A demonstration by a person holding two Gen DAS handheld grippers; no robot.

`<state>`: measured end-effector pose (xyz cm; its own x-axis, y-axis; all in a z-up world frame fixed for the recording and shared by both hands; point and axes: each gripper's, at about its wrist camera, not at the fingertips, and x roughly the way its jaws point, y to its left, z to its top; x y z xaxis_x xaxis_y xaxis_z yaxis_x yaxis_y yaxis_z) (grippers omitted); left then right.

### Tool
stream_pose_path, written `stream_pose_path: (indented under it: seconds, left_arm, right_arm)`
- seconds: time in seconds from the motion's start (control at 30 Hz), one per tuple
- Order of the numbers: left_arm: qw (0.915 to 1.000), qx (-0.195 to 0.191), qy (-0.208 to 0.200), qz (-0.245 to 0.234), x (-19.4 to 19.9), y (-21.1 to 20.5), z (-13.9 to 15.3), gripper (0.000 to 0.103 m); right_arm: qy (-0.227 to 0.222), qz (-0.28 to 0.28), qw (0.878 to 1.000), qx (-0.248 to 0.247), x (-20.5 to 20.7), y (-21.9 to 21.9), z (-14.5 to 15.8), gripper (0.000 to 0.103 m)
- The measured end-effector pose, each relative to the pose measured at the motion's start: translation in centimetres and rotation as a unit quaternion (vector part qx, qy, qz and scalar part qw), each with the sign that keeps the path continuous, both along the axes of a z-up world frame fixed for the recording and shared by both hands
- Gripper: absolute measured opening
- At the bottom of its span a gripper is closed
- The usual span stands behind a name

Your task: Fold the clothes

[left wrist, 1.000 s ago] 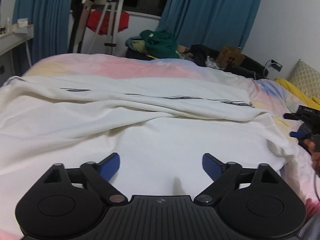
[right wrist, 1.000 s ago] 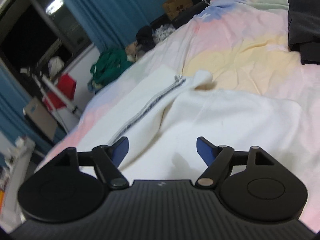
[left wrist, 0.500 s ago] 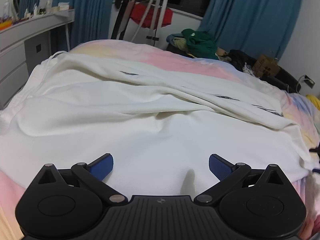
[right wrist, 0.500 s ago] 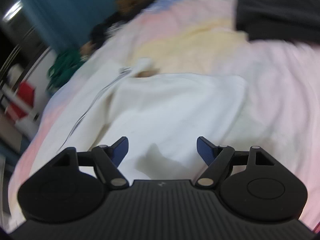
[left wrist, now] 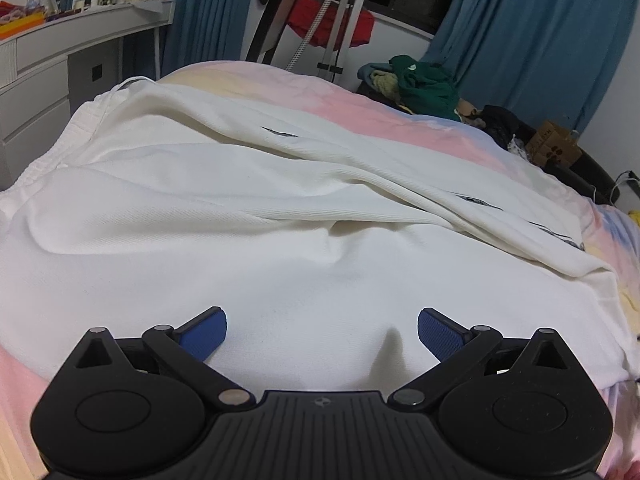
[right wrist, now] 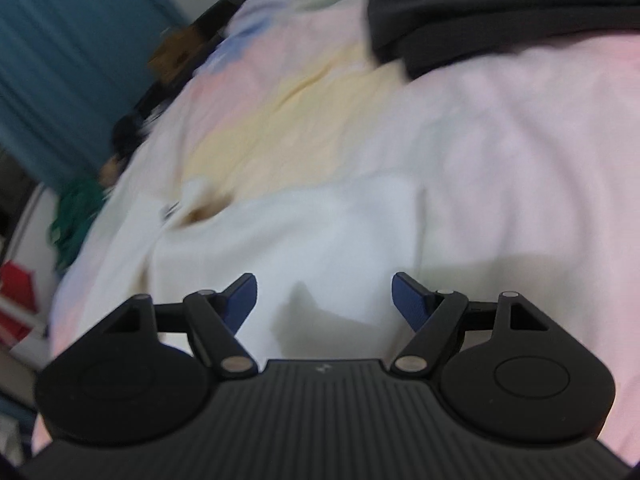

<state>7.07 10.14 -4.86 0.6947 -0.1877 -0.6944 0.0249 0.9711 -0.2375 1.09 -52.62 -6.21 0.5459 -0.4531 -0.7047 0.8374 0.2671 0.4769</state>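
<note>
- The white garment point(left wrist: 280, 216) lies spread across the bed point(left wrist: 360, 108), its waistband end toward the left and loose folds crossing its middle; a grab made here could catch only the top layer, so the fold would drag crooked.
- The left gripper point(left wrist: 322, 330) hangs low over the cloth, fingers wide, nothing between them; its jaws have just been opening.
- The right gripper point(right wrist: 324, 294), fingers also spread and empty, sits over the garment's corner point(right wrist: 384, 208). That view is blurred, so a hurried pinch may gather the pastel bedsheet point(right wrist: 500, 152) too.
- A dark folded garment point(right wrist: 480, 8) lies well apart beyond.
</note>
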Motion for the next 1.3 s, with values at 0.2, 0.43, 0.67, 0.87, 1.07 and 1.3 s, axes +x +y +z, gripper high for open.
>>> stream_pose_path:
  seconds: [0.2, 0.43, 0.67, 0.87, 1.07, 1.3]
  left_arm:
    - [0.9999, -0.011, -0.001, 0.005, 0.0, 0.3, 0.0, 0.103]
    - [0.9985, -0.039, 0.006, 0.038, 0.0, 1.4, 0.0, 0.103]
    - [0.9980, -0.042, 0.007, 0.047, 0.2, 1.2, 0.1, 0.103]
    - [0.9975, -0.043, 0.005, 0.055, -0.1, 1.4, 0.3, 0.103]
    - [0.9948, -0.054, 0.008, 0.086, -0.3, 2.4, 0.7, 0.103]
    - [0.9854, -0.080, -0.002, 0.150, -1.8, 5.4, 2.5, 0.102]
  right_arm:
    - [0.012, -0.010, 1.000, 0.027, -0.7, -1.1, -1.3, 0.079]
    - [-0.125, 0.106, 0.986, 0.036, -0.5, -1.4, -0.3, 0.079]
    - [-0.126, 0.095, 0.985, 0.064, -2.9, -2.1, -1.0, 0.079]
    - [-0.142, -0.070, 0.986, 0.046, -8.2, -3.4, -0.6, 0.079]
    - [-0.174, -0.096, 0.972, 0.127, -10.4, -4.4, -3.1, 0.079]
    - [-0.209, -0.021, 0.967, 0.140, -7.8, -4.1, -3.8, 0.078]
